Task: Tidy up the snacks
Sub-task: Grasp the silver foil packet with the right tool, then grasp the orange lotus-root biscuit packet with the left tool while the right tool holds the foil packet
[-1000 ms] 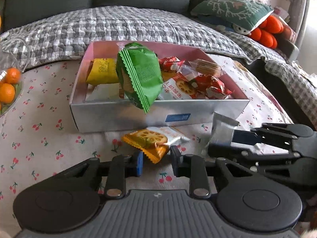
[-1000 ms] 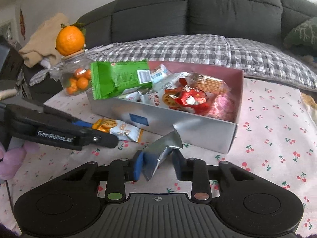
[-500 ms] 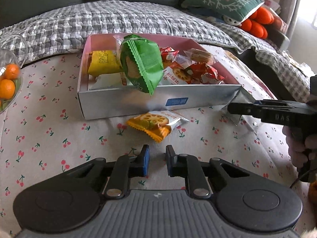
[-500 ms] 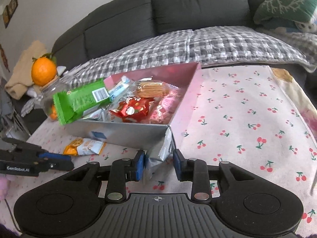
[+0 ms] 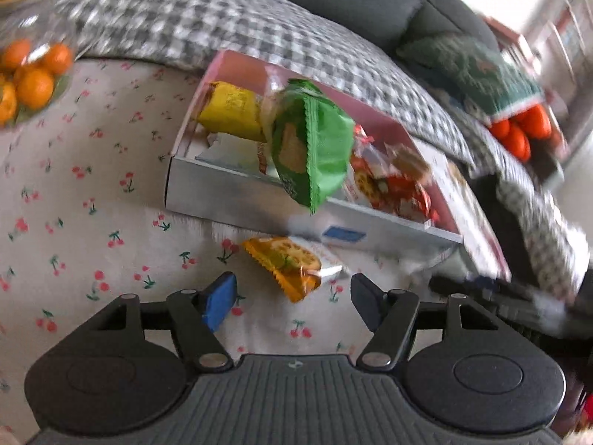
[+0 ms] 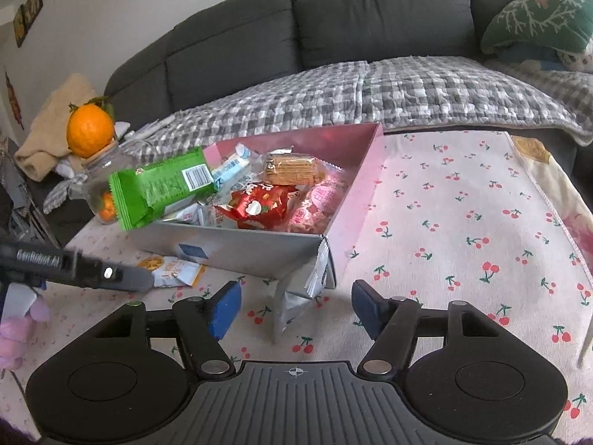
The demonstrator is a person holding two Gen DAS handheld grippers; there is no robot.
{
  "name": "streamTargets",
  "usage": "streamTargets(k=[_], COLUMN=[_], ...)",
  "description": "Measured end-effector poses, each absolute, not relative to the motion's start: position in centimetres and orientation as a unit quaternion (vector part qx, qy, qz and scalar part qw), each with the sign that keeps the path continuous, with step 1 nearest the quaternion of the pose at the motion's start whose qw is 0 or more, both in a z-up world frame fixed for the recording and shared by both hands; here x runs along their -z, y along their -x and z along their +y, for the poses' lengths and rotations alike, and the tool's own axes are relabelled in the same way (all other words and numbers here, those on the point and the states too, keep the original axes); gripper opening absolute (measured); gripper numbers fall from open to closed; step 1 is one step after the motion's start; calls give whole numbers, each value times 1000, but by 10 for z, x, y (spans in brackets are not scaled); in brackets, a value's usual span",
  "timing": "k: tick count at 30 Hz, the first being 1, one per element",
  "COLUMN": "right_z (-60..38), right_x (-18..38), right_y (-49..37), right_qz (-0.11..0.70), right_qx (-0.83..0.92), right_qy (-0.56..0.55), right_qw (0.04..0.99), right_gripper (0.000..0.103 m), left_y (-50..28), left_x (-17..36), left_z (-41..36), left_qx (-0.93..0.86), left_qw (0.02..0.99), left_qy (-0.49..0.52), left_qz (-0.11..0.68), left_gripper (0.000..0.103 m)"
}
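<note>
A silver box with a pink inside [image 5: 237, 194] [image 6: 244, 248] holds several snacks, with a green packet [image 5: 315, 144] [image 6: 163, 185] sticking up over its near wall. An orange snack packet [image 5: 287, 263] [image 6: 174, 269] lies on the cloth in front of the box. My left gripper [image 5: 292, 300] is open just short of the orange packet. My right gripper [image 6: 296, 306] is open around a silver packet [image 6: 296, 296] that leans on the box's corner. The left gripper also shows in the right wrist view [image 6: 122, 278].
A glass jar of small oranges [image 5: 26, 70] [image 6: 100, 193] stands left of the box. The cherry-print cloth [image 6: 463, 222] covers the table. A grey sofa with a checked blanket [image 6: 370, 89] and a green cushion [image 6: 537, 18] lies behind.
Both grippers have opened. The right one has let go of the silver packet, which now leans on the box corner. The left one has moved in toward the orange packet.
</note>
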State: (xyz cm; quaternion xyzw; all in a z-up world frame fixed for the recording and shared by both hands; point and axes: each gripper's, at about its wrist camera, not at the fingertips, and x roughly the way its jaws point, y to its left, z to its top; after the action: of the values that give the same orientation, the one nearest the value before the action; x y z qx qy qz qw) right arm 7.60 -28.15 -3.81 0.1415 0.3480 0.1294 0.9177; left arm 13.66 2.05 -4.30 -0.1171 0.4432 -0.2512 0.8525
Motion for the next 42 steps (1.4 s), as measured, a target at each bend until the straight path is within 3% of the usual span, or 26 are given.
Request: streamTargets(k=[2, 6, 8, 12, 15, 17, 26, 29, 31, 32, 33, 35, 36, 37, 42], right_z=[-280, -276, -273, -263, -265, -270, -271, -270, -272, -274, -275, -272, -270, -267, -262], right_x=[38, 39, 41, 42, 42, 42, 42, 38, 34, 33, 33, 32, 33, 33, 37], right_y=[-76, -77, -77, -77, -78, -79, -79, -76, -72, -71, -69, -63, -60, -59, -57], right_qz=[348, 352, 355, 352, 352, 353, 351, 340, 328, 327, 330, 332, 329, 330, 346], right_qx=[-132, -129, -124, -104, -95, -91, -103, -114, -124, -133, -147, -168, -175, -177, -184], right_qy=[-141, -129, -116, -69, -67, -75, -73, -47, -41, -42, -39, -17, 1, 12, 36], right_qw=[917, 918, 919, 928, 929, 928, 928, 932, 935, 935, 932, 928, 928, 927, 919], right_gripper=[67, 67, 64, 40, 26, 23, 25, 35, 53, 68, 79, 82, 82, 82, 83], left_y=[-139, -141, -140, -130, -127, -125, -103, -101, -99, -99, -99, -98, -96, -95, -98], left_x=[44, 48, 50, 46, 44, 44, 41, 44, 45, 45, 44, 41, 41, 41, 51], left_z=[23, 24, 24, 17, 17, 21, 34, 31, 31, 30, 28, 20, 16, 12, 0], left_qx=[235, 206, 200, 197, 203, 206, 231, 248, 262, 271, 282, 302, 294, 287, 291], left_qw=[852, 849, 848, 864, 864, 862, 853, 850, 851, 850, 848, 845, 851, 857, 861], left_qy=[150, 193, 202, 165, 155, 153, 124, 87, 72, 62, 48, 11, -11, -30, -98], left_qz=[444, 447, 448, 433, 434, 437, 451, 457, 450, 447, 445, 440, 435, 427, 405], left_gripper=[60, 37, 30, 19, 17, 16, 15, 24, 25, 27, 35, 59, 80, 86, 89])
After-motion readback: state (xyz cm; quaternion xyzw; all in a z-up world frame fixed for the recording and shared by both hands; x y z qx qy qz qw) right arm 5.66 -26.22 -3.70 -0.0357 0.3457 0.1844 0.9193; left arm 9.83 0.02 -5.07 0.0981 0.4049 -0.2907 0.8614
